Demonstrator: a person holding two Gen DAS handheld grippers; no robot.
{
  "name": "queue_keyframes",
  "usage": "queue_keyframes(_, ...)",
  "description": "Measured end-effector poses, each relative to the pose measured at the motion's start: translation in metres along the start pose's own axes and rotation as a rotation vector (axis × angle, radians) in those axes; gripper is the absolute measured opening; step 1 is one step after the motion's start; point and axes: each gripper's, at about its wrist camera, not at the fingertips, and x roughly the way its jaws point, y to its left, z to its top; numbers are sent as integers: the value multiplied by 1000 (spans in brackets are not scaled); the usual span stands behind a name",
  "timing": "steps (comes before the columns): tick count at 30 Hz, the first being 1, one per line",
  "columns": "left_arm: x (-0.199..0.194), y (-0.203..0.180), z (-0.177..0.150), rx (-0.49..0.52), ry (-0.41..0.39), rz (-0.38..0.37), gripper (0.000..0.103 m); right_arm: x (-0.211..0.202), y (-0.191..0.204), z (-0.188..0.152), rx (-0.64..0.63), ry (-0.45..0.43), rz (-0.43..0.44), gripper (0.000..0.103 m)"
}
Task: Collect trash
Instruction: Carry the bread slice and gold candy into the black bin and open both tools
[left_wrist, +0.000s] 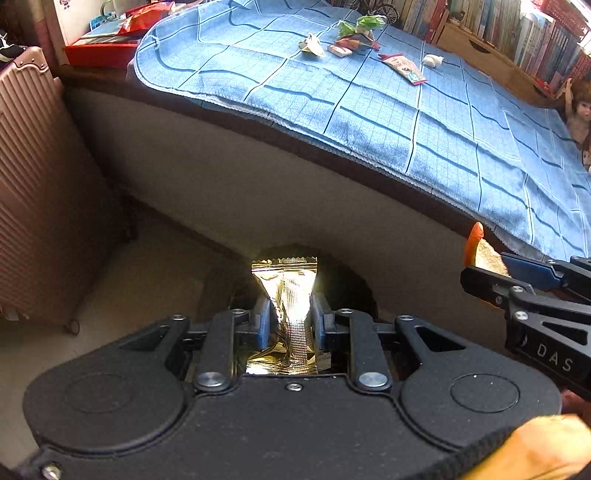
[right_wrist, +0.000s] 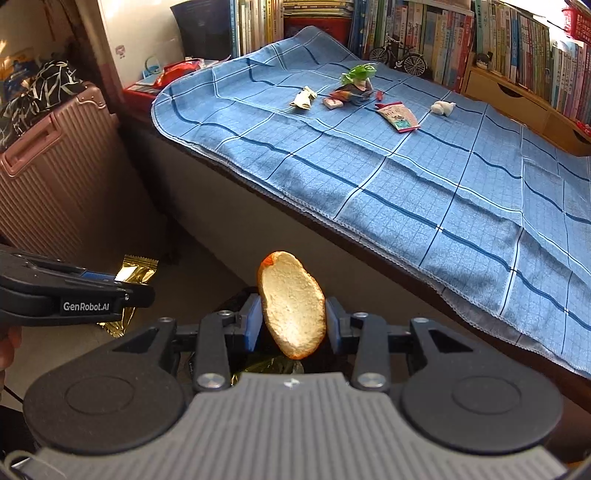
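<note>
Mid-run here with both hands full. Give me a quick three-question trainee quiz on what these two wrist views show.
1. True or false: the left hand-held gripper is shut on a gold foil wrapper.
2. Multiple choice: what does the right hand-held gripper hold? A) a white tissue B) a piece of orange peel C) a green wrapper
3. Short answer: which white piece of trash on the blue checked blanket lies nearest the bookshelf?

Key
1. True; the pads pinch the wrapper at its middle.
2. B; the orange peel sits between the blue pads, pale inner side facing the camera.
3. The crumpled white tissue, beyond the red and green snack packet.
</note>
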Motion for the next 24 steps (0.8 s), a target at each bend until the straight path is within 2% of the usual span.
queue_keyframes(9,5,0,1,5,2,-4,24,1,8,-9,-26,9,16,43)
queue_keyframes(12,9,-2,6,14,-2,-8,25,6,10,-4,-34,4,21,46)
queue_keyframes(13,10,-3,8,21,-5,-4,27,8,11,-2,-39,1,24,52)
queue_keyframes(14,11,-4,10,26,-7,-2,34,10,12,0,-44,-2,27,53)
queue_keyframes(15,11,-5,11,29,-8,1,43,12,12,2,-47,-4,31,59)
queue_keyframes(18,12,-5,15,36,-16,-4,53,17,12,8,-49,-11,29,71)
queue_keyframes(24,12,-2,18,30,-18,3,64,15,8,14,-18,-34,22,74)
